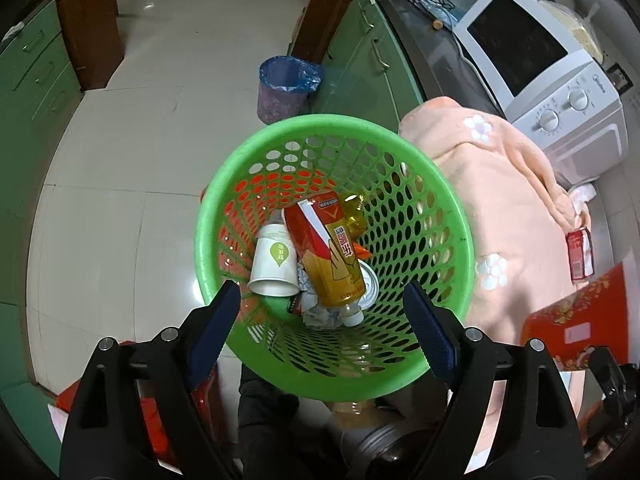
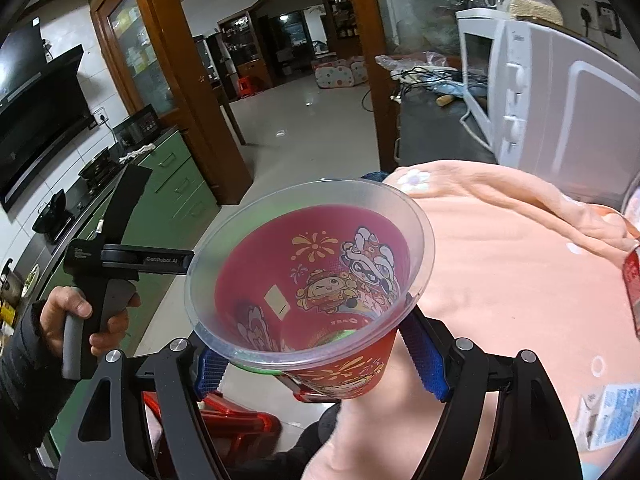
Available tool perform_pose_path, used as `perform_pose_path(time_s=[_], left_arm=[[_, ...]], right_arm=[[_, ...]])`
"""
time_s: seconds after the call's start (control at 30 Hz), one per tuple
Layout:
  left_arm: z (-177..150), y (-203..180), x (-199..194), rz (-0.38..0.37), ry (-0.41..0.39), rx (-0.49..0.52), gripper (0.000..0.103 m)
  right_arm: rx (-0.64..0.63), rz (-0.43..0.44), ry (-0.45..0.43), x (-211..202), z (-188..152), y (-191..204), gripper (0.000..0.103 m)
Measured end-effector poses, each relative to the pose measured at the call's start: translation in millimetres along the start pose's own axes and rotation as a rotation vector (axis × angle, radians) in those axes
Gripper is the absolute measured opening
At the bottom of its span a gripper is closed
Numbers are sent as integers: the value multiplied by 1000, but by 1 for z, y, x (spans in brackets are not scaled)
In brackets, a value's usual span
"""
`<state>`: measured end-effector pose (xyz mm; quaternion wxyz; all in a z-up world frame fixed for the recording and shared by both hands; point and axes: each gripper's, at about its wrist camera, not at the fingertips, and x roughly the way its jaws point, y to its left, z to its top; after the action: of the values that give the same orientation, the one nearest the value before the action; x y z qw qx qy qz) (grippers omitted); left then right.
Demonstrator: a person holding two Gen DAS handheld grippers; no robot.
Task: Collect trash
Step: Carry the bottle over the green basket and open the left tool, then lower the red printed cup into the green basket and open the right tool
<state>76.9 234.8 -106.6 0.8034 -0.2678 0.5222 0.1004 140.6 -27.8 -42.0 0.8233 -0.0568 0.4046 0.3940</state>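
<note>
A green mesh basket sits below my left gripper, whose jaws stand wide apart over its near rim, empty. Inside lie a red and gold bottle, a white paper cup, crumpled paper and other trash. My right gripper is shut on a clear plastic cup with a red cartoon sleeve, held open end forward; the cup also shows at the right of the left wrist view. A red and white carton lies on the peach blanket.
A white microwave stands on the dark counter behind the blanket. A purple bin with a blue liner stands on the tiled floor by green cabinets. A blue and white packet lies on the blanket. A red stool is below.
</note>
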Motion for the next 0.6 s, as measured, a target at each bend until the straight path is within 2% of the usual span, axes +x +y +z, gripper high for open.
perform_pose_path(time_s=[0.5, 0.53, 0.6], left_arm=[[-2, 28, -20, 20, -43, -55, 85], [-2, 29, -20, 20, -42, -57, 85], [-3, 30, -19, 22, -38, -59, 85]], right_arm=[[7, 41, 80, 63, 15, 17, 75], [11, 46, 80, 66, 16, 17, 76], [18, 53, 73, 68, 17, 18, 85]])
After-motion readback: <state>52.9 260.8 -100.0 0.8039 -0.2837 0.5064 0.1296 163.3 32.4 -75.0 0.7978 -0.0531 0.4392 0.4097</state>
